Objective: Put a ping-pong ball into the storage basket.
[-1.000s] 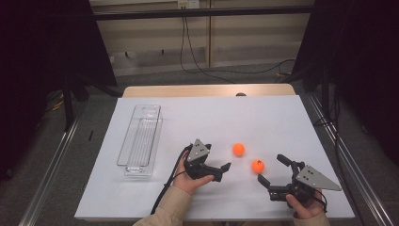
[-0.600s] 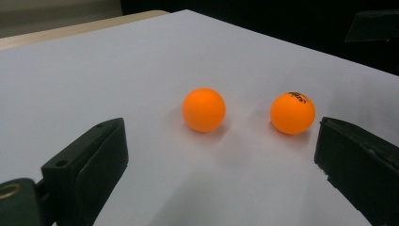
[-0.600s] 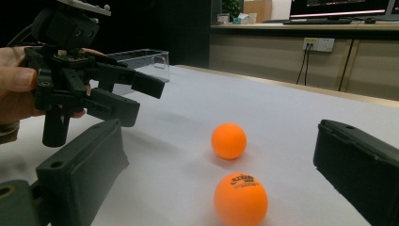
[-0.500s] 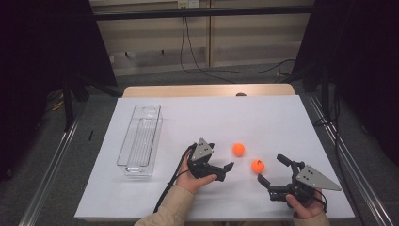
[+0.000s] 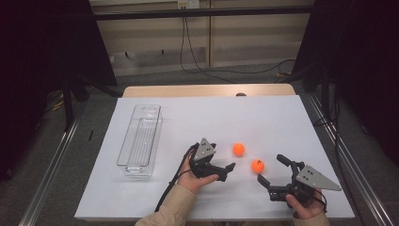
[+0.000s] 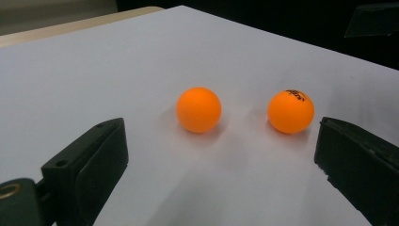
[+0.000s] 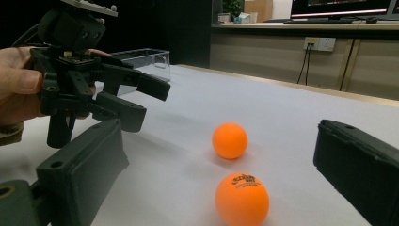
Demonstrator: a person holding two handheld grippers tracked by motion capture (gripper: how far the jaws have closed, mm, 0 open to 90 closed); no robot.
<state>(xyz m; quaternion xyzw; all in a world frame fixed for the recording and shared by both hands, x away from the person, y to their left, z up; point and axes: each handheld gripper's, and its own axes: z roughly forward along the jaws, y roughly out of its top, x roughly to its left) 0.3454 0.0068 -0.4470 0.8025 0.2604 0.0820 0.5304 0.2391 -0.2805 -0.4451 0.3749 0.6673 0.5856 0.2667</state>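
Orange balls, two of them, are lying on the white table (image 5: 155,193) between my two grippers. I am holding the left gripper (image 5: 221,164) low over the table with its jaws spread and nothing between them; the plain ball (image 5: 238,149) is sitting just beyond and a little outside the jaw tips, not touching either one. In the left gripper view the plain ball (image 6: 198,109) is lying ahead, slightly left of the midline of the gap, and the printed ball (image 6: 291,111) is resting beside it, close to the right-hand jaw but apart from it.

I am holding the right gripper (image 5: 272,169) with its jaws wide apart as well, empty, and the printed ball (image 5: 257,165) is lying just off the tip of its nearer jaw. In the right gripper view the printed ball (image 7: 242,198) is sitting nearest, roughly centred in the gap, with the plain ball (image 7: 229,140) farther on; the two are near each other, not touching.

Black lettering on the printed ball is too small for me to read. A clear tray (image 5: 139,136) is standing well to the left of both balls, and my left hand (image 7: 19,84) and its gripper are partly covering it in the right gripper view. My forearms are being cut off by the bottom edge of the high view.
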